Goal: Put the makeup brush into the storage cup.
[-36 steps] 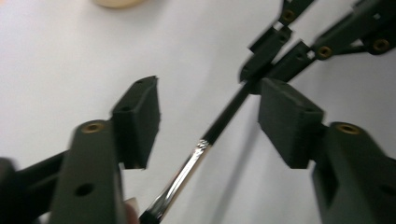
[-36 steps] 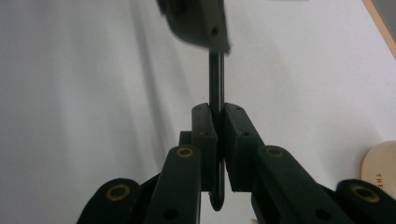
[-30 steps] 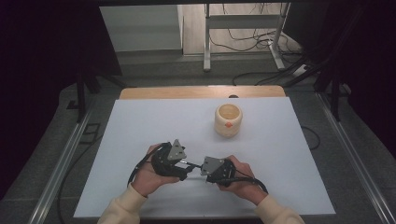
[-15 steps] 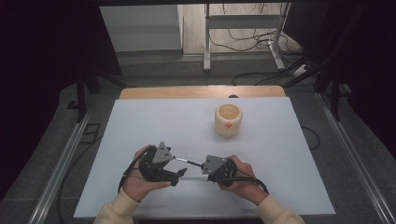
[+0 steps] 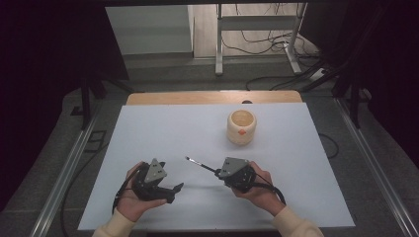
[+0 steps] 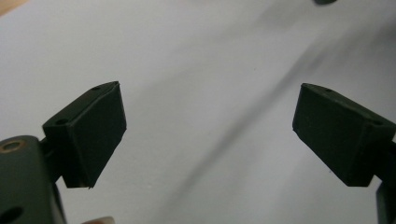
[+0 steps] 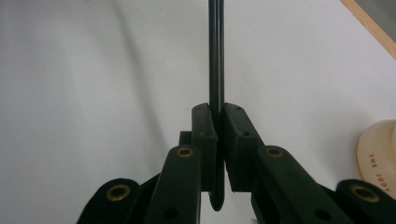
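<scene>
White table; right gripper clamped on thin black rod; left gripper just opened, empty; cup beyond right gripper.

Lab: rig table, floor cables.

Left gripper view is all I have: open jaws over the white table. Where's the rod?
Observer: The right gripper is shut on the thin dark rod.
Operator: Pointing where?
Observer: Away from the person and leftward, tip apart from the left gripper, whose jaws have just been opening with nothing between them.
Operator: Anything else around?
Observer: A cream pot stands upright beyond the right gripper.
</scene>
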Motion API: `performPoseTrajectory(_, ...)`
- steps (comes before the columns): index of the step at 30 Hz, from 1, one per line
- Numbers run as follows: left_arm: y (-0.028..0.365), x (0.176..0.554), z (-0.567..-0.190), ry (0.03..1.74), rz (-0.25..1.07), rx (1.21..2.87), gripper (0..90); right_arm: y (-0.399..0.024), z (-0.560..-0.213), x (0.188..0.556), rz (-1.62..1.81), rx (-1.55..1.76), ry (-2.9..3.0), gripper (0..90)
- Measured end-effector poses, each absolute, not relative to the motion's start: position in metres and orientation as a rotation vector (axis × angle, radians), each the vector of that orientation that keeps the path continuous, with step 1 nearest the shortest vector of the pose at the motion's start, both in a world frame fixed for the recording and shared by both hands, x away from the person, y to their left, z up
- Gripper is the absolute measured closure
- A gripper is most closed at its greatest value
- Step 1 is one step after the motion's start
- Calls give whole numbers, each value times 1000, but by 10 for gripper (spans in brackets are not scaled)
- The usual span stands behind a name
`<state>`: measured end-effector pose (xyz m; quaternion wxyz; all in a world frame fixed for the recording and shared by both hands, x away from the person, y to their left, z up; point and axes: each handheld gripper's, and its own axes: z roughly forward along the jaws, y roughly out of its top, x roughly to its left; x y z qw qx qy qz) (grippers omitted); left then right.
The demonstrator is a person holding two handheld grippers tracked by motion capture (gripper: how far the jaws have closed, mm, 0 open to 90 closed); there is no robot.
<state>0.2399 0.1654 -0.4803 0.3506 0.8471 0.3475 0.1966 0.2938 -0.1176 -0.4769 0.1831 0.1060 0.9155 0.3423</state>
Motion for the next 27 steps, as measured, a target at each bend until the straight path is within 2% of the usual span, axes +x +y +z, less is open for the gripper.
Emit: performPoseTrajectory(27, 189, 236, -498, 992, 518, 2168, 105, -130, -472, 304, 1096, 436, 2573, 834)
